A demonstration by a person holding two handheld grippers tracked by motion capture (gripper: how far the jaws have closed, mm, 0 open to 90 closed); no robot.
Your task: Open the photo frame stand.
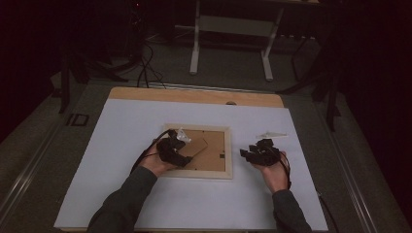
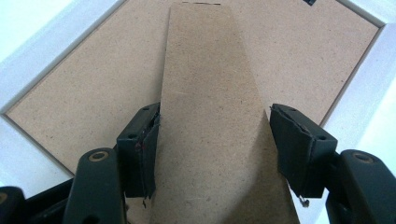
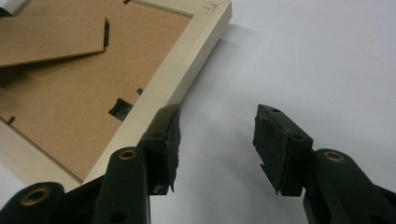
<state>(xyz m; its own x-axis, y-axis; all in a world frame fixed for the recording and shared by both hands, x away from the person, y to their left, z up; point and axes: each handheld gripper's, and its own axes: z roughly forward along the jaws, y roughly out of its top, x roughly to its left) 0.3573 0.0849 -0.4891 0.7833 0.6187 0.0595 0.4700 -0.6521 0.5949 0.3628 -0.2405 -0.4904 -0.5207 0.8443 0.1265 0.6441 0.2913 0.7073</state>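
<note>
Two sleeved forearms are seen entering from the near edge of the white tabletop (image 1: 121,204), each hand carrying one gripper. One picture frame (image 1: 228,155) is laid face down near the middle of the tabletop, its brown backing board (image 1: 214,145) turned up. The left gripper (image 2: 212,140) is held over the frame's left half, its jaws spread on either side of the single cardboard stand (image 2: 210,116) hinged to the backing; the left jaw is at the stand's edge, the right jaw is apart from it, and nothing is clamped. The right gripper (image 3: 217,135) is poised just beside the frame's right edge, jaws released over bare tabletop, with nothing between them. One small black retaining clip (image 3: 119,108) is visible at the inner edge of the frame near that gripper.

For the stand to be gripped cleanly, the jaws would best be closed squarely across its width, while the frame is steadied from the right side. Farther off, one small pale object (image 1: 272,134) is seen beyond the right gripper; what it is cannot be told.
</note>
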